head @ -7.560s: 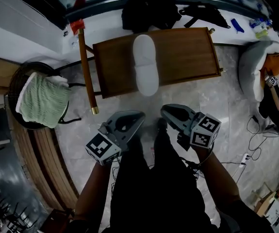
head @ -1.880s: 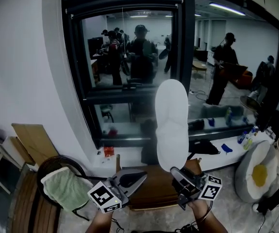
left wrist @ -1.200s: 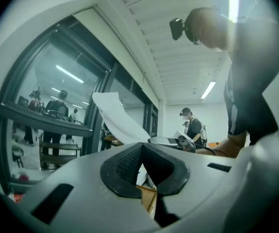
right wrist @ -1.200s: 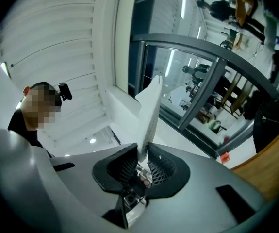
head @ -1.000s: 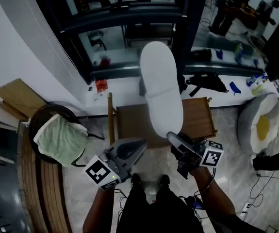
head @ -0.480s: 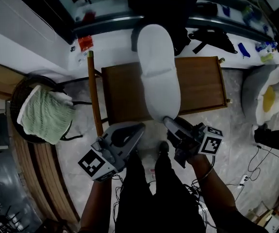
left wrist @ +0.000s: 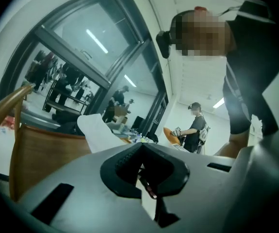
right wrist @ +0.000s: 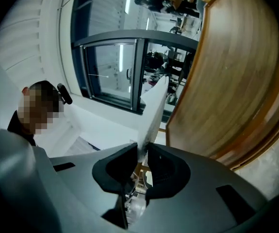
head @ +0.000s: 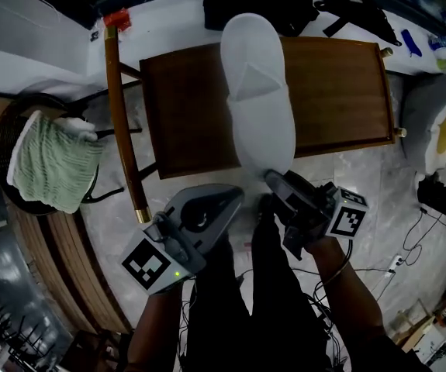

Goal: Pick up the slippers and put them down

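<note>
**Jaws pinch the white slipper [head: 257, 84] over the wooden chair [head: 184, 107], release yet to come**

On the right gripper [head: 273, 178] the jaws are closed on the near end of the white slipper, its thin pale edge caught between them. From there it stretches away across the chair's seat, toe toward the far side. Whether the sole rests on the wood I cannot tell. Just beside, the left gripper [head: 236, 194] hangs with jaws together on nothing. By my reckoning the pick-up is done and the putting down remains: lay it flat on the seat and let go. Only one slipper is in sight
</note>
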Available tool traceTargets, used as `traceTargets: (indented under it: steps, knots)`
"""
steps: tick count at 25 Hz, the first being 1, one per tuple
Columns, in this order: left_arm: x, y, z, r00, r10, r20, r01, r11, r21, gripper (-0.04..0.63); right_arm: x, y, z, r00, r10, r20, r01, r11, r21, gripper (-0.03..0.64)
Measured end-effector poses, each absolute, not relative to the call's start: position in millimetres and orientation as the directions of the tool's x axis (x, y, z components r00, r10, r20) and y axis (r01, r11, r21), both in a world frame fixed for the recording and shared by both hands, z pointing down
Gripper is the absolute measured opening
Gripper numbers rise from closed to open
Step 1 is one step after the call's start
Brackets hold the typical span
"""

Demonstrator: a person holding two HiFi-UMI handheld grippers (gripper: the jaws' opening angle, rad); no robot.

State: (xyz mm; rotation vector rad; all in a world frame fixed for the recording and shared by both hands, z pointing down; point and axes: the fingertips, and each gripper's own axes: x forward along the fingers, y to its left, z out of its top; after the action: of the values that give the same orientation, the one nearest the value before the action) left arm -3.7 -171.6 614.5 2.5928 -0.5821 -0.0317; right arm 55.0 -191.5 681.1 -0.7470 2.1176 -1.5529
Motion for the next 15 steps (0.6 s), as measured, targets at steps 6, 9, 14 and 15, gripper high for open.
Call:
traceTargets:
  steps: [6,9,14,15]
  knots:
    - [-4,-169,660,0.905,-0.409,0.114,-0.411,-0.777,0.477,0.003,49,-188,720,-0.776,-0.631,-0.003,-0.167,0.209,-0.964,0.067]
    - [-4,-170,678,0.902,-0.414,0.119,-0.416,-0.764,0.493,0.003,47,-188,737,-0.776,-0.631,0.006,-0.169,0.198,-0.966,0.067]
    - [-6,-165,687,0.903,-0.413,0.118,-0.413,-0.761,0.5,0.003,44,-181,758,-0.768,-0.639,0.04,-0.18,0.154,-0.972,0.069]
    - [-6,-165,689,0.903,-0.413,0.117,-0.413,-0.76,0.502,0.003,44,-181,760,-0.764,-0.644,0.045,-0.183,0.149,-0.972,0.068]
